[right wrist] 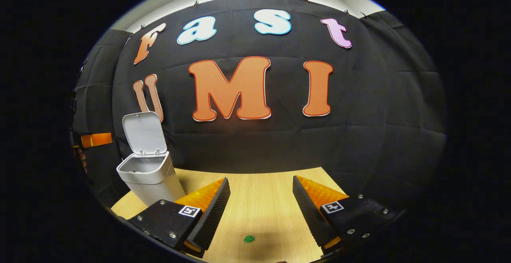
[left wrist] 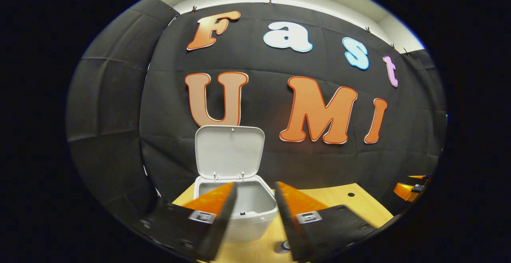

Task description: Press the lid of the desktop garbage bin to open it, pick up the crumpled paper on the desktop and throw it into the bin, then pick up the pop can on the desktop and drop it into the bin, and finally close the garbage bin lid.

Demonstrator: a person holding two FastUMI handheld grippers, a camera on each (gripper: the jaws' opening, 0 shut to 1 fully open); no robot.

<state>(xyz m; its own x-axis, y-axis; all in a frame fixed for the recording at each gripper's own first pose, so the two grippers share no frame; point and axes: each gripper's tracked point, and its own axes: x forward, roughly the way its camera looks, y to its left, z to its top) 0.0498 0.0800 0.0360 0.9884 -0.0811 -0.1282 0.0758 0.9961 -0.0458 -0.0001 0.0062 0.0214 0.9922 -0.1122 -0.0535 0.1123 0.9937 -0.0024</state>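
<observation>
The white desktop bin [left wrist: 255, 211] stands on the wooden table with its lid [left wrist: 229, 151] swung upright, and its inside looks bare. My left gripper [left wrist: 255, 185] hovers just in front of the bin's rim, open, with nothing between its fingers. In the right gripper view the bin [right wrist: 153, 183] stands at the far left, lid [right wrist: 143, 133] up. My right gripper [right wrist: 260, 180] is open over bare table. A small green crumpled scrap [right wrist: 249, 238] lies on the table below its fingers. A small round blue-and-white thing [left wrist: 282, 246], too hidden to name, peeks out between the left fingers.
The wooden table [right wrist: 259, 199] runs back to the black cloth wall. A small dark hole [left wrist: 351, 194] marks the tabletop right of the bin. The right gripper [left wrist: 407, 189] shows at the far right edge. A hand [right wrist: 82, 159] shows left of the bin.
</observation>
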